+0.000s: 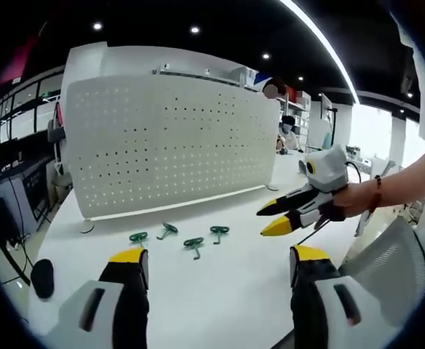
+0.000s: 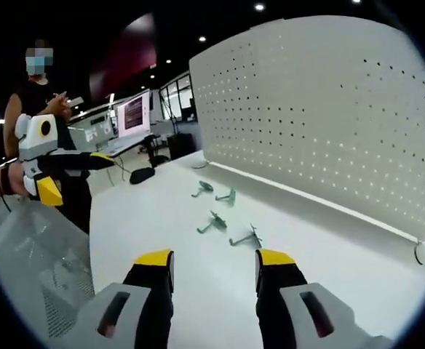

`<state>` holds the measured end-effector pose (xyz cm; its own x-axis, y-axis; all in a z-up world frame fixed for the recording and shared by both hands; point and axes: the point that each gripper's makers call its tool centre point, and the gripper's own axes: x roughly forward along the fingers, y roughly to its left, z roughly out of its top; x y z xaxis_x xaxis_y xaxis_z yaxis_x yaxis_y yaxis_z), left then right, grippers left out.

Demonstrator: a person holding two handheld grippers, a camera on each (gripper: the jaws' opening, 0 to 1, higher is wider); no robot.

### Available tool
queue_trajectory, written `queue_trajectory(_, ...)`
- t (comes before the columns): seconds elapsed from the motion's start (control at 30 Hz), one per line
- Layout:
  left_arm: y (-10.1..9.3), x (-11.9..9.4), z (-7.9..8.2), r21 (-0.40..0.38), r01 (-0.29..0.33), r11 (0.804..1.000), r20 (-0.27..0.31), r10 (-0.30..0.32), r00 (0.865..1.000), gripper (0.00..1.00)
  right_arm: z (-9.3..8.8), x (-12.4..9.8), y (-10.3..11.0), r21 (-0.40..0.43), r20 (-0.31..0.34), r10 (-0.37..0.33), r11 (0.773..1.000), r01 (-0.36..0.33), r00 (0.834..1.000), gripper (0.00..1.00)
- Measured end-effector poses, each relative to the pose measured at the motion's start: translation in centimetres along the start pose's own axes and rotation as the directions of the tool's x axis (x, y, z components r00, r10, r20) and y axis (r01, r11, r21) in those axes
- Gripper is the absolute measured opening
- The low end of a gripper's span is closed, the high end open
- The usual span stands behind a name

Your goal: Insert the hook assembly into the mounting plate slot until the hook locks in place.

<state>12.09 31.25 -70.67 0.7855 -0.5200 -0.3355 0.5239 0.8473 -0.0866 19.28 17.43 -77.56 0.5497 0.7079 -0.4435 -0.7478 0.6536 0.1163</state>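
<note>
Several green hooks point(image 1: 193, 245) lie loose on the white table point(image 1: 220, 291) in front of an upright white perforated mounting plate point(image 1: 169, 145). In the left gripper view my left gripper point(image 1: 220, 256) is open and empty, short of the hooks. The right gripper point(image 1: 271, 218) comes in from the right, held by a hand above the table, to the right of the hooks. In the right gripper view the hooks point(image 2: 212, 223) lie ahead of my open, empty right gripper point(image 2: 214, 258), the plate point(image 2: 322, 109) stands to the right, and the left gripper point(image 2: 78, 174) hovers far left.
A black mouse point(image 1: 41, 278) lies at the table's left edge. A mesh chair back point(image 2: 30, 269) stands at the lower left of the right gripper view. A person point(image 2: 38, 94) stands behind the left gripper. Desks and a monitor point(image 2: 132, 113) fill the background.
</note>
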Motion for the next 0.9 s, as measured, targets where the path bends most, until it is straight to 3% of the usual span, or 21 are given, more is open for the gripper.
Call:
queue_trajectory(0.3,-0.4,0.4,0.0,-0.007,0.005,1.0,0.008,-0.005,1.0,0.81,-0.5,1.7,-0.6,-0.012,-0.034,-0.005,1.0,0.004,0.999,0.32)
queue_trajectory(0.9,-0.2,0.6,-0.4,-0.014,0.004,1.0,0.0,-0.004,1.0,0.8,-0.8,3.7,-1.8,-0.023,-0.064,-0.018,1.0,0.017,0.998,0.22)
